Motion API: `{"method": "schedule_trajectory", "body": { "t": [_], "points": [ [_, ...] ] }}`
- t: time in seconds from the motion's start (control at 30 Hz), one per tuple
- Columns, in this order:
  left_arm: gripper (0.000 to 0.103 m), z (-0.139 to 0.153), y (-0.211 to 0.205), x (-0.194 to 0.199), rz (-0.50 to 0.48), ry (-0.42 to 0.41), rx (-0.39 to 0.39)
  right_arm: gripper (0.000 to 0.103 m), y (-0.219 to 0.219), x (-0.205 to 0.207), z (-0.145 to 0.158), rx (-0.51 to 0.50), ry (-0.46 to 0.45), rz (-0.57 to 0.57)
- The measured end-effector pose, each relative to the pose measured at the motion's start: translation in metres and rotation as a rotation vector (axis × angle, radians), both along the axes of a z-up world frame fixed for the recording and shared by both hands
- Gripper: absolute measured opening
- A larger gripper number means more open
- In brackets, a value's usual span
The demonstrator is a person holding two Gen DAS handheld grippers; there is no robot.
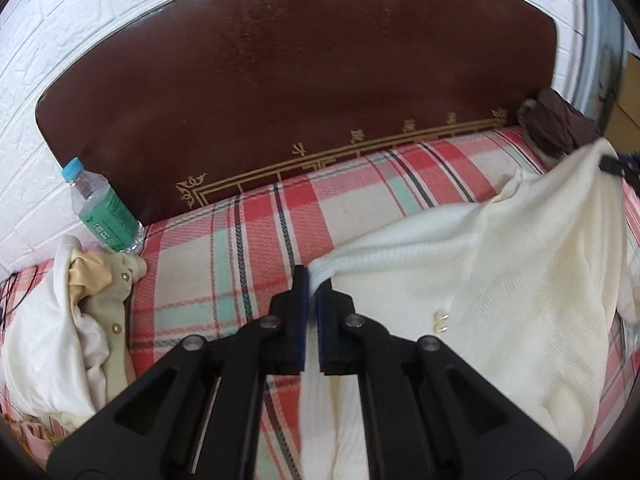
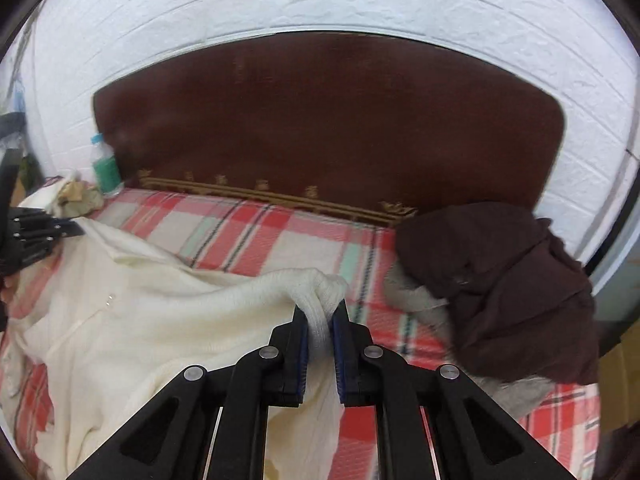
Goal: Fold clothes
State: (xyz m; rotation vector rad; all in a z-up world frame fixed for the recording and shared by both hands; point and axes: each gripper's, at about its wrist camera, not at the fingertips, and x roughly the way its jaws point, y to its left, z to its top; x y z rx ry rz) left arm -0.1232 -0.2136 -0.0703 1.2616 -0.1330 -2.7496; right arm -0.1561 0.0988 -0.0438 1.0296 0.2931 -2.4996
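Note:
A cream knit cardigan (image 1: 500, 264) with small pearl buttons hangs stretched between my two grippers above the plaid bed cover (image 1: 248, 240). My left gripper (image 1: 312, 284) is shut on a bunched ribbed edge of it. The right gripper (image 1: 618, 164) shows at the far right of the left wrist view, holding the other end. In the right wrist view the cardigan (image 2: 160, 320) spreads left and my right gripper (image 2: 320, 308) is shut on a ribbed fold. The left gripper (image 2: 60, 228) is at that view's left edge.
A dark wooden headboard (image 1: 304, 92) and white brick wall (image 2: 320, 4) stand behind the bed. A water bottle (image 1: 104, 208) and a heap of cream clothes (image 1: 68, 328) lie at the left. A dark brown garment (image 2: 508, 292) on grey cloth sits at the right.

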Motion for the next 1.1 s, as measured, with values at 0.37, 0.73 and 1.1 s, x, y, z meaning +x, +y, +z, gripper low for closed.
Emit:
{"method": "schedule_trajectory", "body": {
  "t": [0.37,0.73,1.1],
  "points": [
    [0.086,-0.043,-0.027,0.012,0.098,-0.073,0.196,0.044,0.033,-0.002,-0.047,-0.071,-0.132,-0.1],
    [0.089,-0.06,0.006,0.164,-0.216,-0.102,0.072,0.067,-0.012,0.195,-0.058,-0.232,-0.272,0.408],
    [0.032,-0.079,-0.004,0.171,-0.17,-0.077,-0.056,0.046,-0.069,0.262,-0.072,-0.148,-0.204,0.377]
  ]
}}
